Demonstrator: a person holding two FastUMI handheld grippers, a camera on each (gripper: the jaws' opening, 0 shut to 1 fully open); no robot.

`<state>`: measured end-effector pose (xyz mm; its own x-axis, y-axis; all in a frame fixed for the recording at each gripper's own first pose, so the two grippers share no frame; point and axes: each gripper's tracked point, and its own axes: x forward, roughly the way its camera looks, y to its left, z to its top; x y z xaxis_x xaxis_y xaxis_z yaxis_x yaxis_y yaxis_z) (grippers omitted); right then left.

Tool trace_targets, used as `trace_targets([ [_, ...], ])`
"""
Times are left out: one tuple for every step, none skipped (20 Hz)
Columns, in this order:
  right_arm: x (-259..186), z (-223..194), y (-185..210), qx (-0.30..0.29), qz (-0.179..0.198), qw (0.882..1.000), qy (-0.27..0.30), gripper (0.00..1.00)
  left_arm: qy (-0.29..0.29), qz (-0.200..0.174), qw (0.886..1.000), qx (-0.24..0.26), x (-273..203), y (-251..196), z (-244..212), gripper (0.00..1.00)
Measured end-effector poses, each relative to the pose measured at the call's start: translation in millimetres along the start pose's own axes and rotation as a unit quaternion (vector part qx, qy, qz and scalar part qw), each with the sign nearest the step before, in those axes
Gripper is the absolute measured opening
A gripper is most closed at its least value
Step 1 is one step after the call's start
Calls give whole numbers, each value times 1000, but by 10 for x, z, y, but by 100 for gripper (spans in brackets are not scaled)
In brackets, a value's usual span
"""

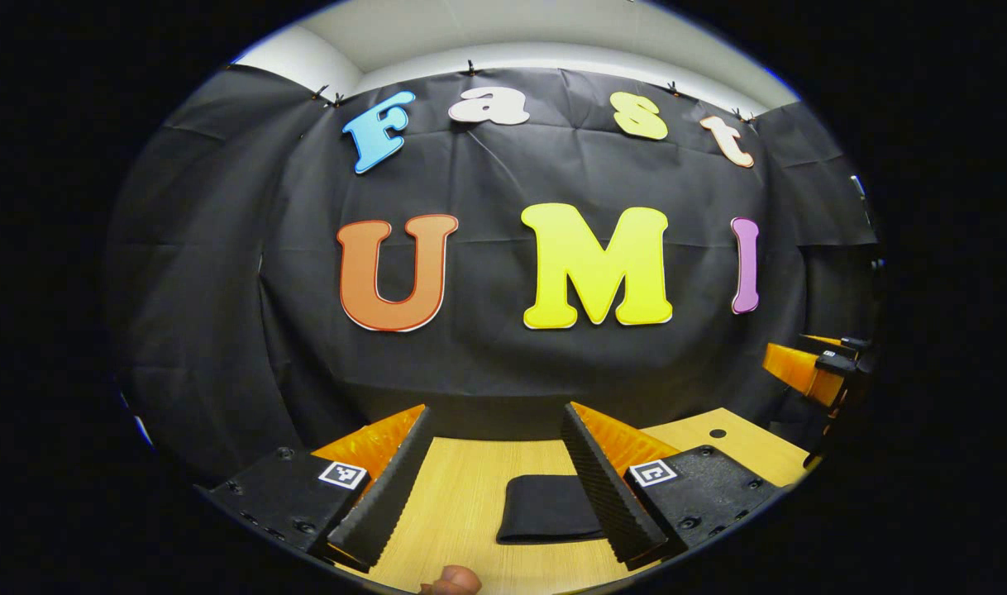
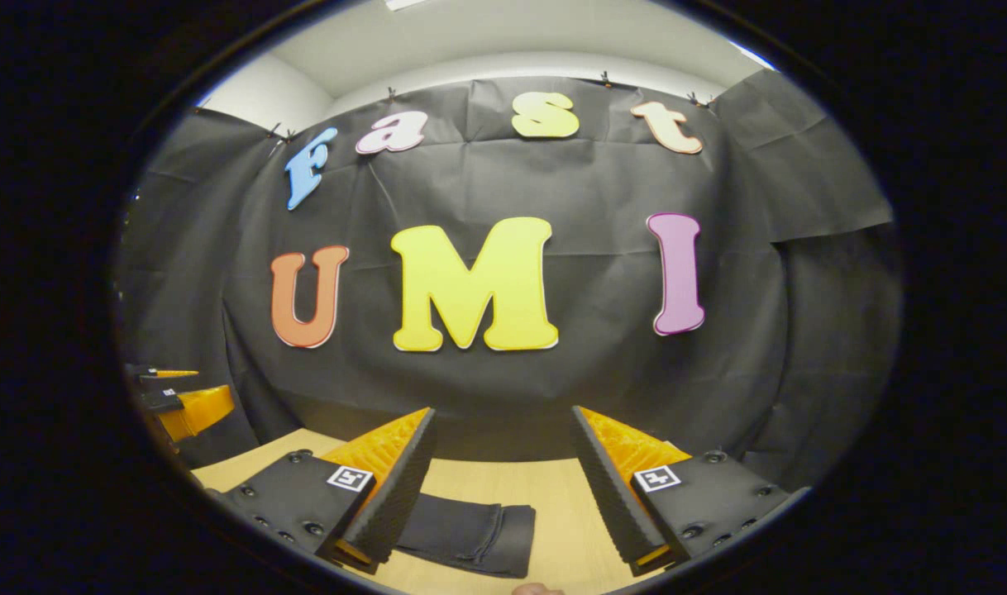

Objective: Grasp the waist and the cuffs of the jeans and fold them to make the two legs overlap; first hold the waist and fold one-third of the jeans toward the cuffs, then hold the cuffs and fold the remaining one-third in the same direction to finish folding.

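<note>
- The left gripper (image 1: 495, 475) was held above the wooden table (image 1: 470, 496), its jaws standing wide apart with nothing between them.
- The right gripper (image 2: 503, 475) was likewise raised over the table, jaws spread wide and holding nothing.
- In the left gripper view the jeans (image 1: 549, 508) lay flat on the table as a small, dark, compact rectangle, below and between that gripper's fingers, partly behind the right-hand one.
- In the right gripper view the same garment lay on the table toward the lower left, partly behind that gripper's left-hand finger, with a seam or fold line visible across it.
- Neither gripper was touching the cloth; both were well clear of it and pointed toward the booth wall rather than down at the garment.
- Each view caught the other gripper at its edge, raised and apart from the jeans: at the far right of the left gripper view and the far left of the right gripper view.
- A fingertip of the person (image 1: 452, 581) showed at the bottom edge of the left gripper view.
- Judgement: the bundle looked short and layered, so the folds appeared complete and the task at or near its end.
- Judgement: if any move remained, it called only for checking that the edges sat square; a fresh grasp would need both grippers lowered to the table first.
</note>
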<state>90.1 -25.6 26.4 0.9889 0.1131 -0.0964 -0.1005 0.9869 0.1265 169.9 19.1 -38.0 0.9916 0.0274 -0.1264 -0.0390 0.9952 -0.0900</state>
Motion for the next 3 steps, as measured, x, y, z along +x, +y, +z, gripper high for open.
trace_targets([
  [-6,-3,7,2,3,1000,1,99,0,0,1000,1,-1,-2,-9,99],
  [-9,-7,-1,3,2,1000,2,99,1,1,1000,2,10,-1,-12,99],
  [-16,-5,-13,4,1,1000,3,99,1,2,1000,2,20,9,-15,99],
])
